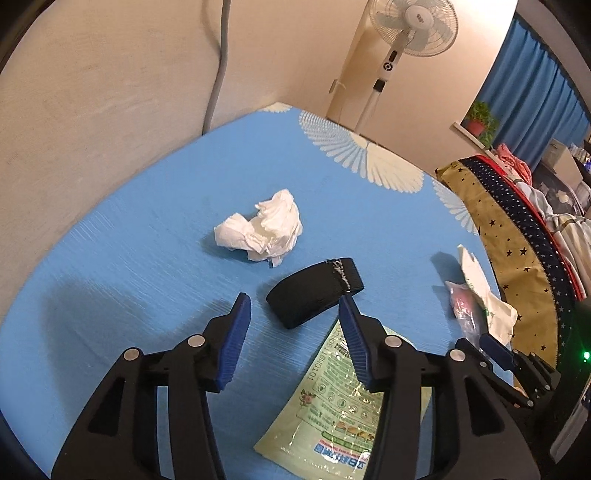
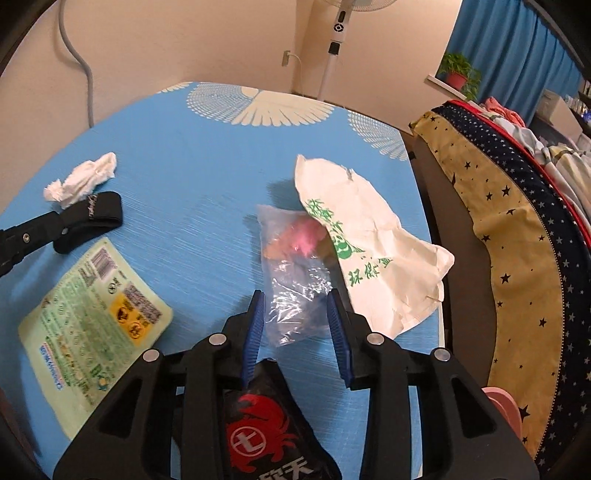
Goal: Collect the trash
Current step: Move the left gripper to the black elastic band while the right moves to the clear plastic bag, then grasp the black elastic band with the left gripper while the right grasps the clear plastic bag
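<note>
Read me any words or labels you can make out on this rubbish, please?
White bag: green Chinese print; the lower line seems to read "环保" plus one unclear character.
Black packet: red crab logo, "天"; the rest is cut off.
Green pouch: print too blurred.
Black band: script too small.
Fan: badge unreadable.

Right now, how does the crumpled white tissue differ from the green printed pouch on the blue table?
The crumpled white tissue is balled up and stands off the surface; the green printed pouch lies flat. The tissue is plain white; the pouch carries print, a barcode and orange warning symbols. The tissue sits farther from both grippers, the pouch nearer. Both rest untouched on the blue table.
</note>
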